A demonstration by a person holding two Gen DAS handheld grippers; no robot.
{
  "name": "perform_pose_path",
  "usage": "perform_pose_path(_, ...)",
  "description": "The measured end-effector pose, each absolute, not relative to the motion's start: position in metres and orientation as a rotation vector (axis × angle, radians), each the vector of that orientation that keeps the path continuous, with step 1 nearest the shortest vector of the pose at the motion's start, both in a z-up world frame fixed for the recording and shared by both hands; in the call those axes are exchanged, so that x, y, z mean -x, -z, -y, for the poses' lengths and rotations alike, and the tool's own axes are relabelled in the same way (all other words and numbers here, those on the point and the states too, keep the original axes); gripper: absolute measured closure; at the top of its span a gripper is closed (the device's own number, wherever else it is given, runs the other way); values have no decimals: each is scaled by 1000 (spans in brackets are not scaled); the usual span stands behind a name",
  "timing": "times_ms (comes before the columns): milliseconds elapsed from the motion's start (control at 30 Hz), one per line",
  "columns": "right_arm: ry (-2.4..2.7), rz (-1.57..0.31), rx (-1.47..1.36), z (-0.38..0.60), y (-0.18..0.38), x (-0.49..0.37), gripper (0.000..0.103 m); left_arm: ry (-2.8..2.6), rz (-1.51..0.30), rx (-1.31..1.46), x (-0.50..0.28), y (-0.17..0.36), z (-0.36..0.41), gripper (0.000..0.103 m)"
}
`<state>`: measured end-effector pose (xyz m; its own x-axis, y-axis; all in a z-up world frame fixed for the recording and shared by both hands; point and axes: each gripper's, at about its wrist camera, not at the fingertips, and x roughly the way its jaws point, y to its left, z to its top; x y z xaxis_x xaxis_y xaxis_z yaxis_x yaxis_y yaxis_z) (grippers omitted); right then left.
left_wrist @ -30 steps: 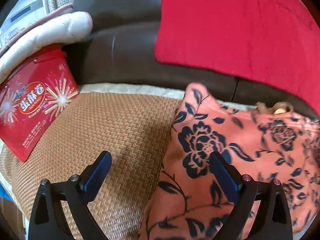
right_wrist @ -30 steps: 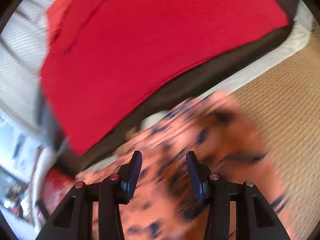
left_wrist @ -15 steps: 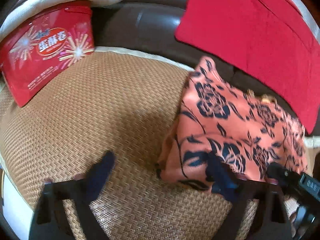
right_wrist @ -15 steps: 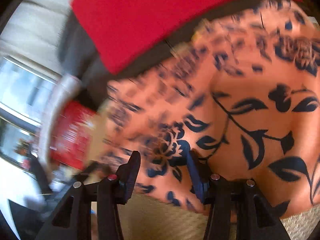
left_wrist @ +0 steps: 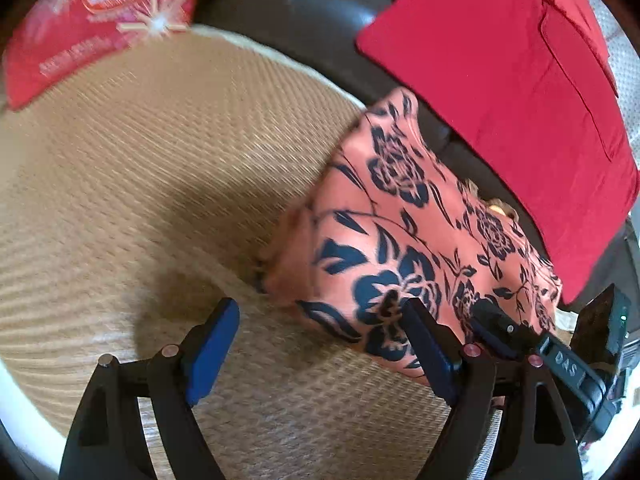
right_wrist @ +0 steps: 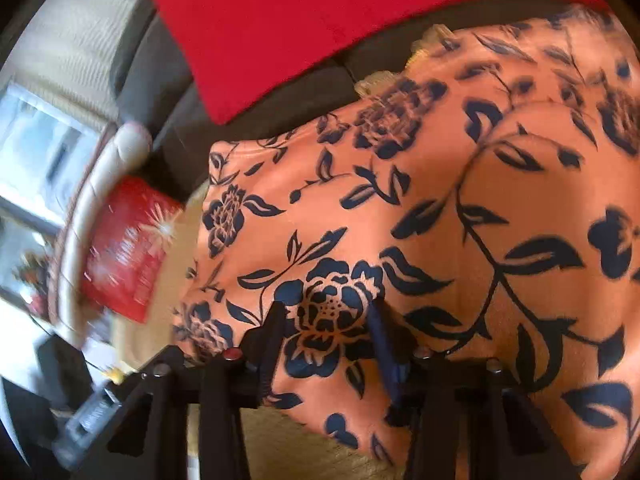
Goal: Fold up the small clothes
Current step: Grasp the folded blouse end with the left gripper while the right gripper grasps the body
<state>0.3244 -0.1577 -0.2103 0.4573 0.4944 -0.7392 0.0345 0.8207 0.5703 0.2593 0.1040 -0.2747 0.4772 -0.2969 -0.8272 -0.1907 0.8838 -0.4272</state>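
An orange garment with dark blue flowers (left_wrist: pixel 404 232) lies folded on a woven straw mat (left_wrist: pixel 140 184). It fills most of the right wrist view (right_wrist: pixel 440 220). My left gripper (left_wrist: pixel 320 348) is open and empty above the mat, its right finger over the garment's near edge. My right gripper (right_wrist: pixel 328 320) has its fingers either side of a fold at the garment's near edge, with cloth bunched between them. The right gripper also shows in the left wrist view (left_wrist: pixel 504 332) at the garment's right edge.
A red cloth (left_wrist: pixel 500 60) hangs over the dark brown sofa back (left_wrist: pixel 300 8) behind the garment. A red printed bag (left_wrist: pixel 92 20) stands at the far left of the mat, also in the right wrist view (right_wrist: pixel 128 248). A cream cushion (right_wrist: pixel 100 184) lies behind it.
My left gripper has drawn back and turned, so the garment sits further right. My right gripper has swung down onto the garment's near edge and its fingers now have cloth between them.
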Motion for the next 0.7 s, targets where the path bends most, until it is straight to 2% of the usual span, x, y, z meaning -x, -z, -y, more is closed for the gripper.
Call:
perform_pose_path(133, -355, -1096, -564, 152, 217, -321, 57, 84, -1053, 483, -273, 275, -89, 19)
perform_pose_path(200, -362, -1101, -582, 158, 219, -320, 66, 92, -1029, 523, -280, 279, -88, 19)
perform_pose_path(233, -363, -1104, -612, 164, 222, -319, 69, 91, -1002, 541, -281, 278, -88, 24)
perform_pose_path(267, -358, -1111, -661, 172, 228, -319, 82, 94, -979, 559, -282, 278, -89, 37)
perform_pose_path(300, -347, -1122, -690, 178, 229, -318, 101, 100, -957, 573, -283, 279, -89, 42)
perform_pose_path(333, -344, -1133, -753, 188, 236, -318, 103, 108, -943, 576, -287, 277, -88, 50)
perform_pose_path(367, -373, -1132, -825, 197, 238, -316, 103, 113, -933, 569, -289, 277, -86, 53)
perform_pose_path(467, -381, -1132, -803, 193, 235, -316, 103, 112, -907, 538, -296, 278, -77, 51)
perform_pose_path(500, -375, -1124, -779, 190, 233, -315, 103, 112, -904, 538, -298, 279, -75, 47)
perform_pose_path(533, -374, -1118, -772, 189, 232, -314, 103, 116, -913, 550, -301, 281, -73, 34)
perform_pose_path(567, -381, -1114, -780, 189, 232, -313, 103, 127, -921, 563, -303, 284, -73, 29)
perform_pose_path(667, -378, -1084, -774, 192, 220, -309, 101, 142, -912, 592, -309, 287, -72, 31)
perform_pose_path(700, -369, -1044, -727, 192, 208, -305, 95, 140, -910, 595, -310, 287, -73, 38)
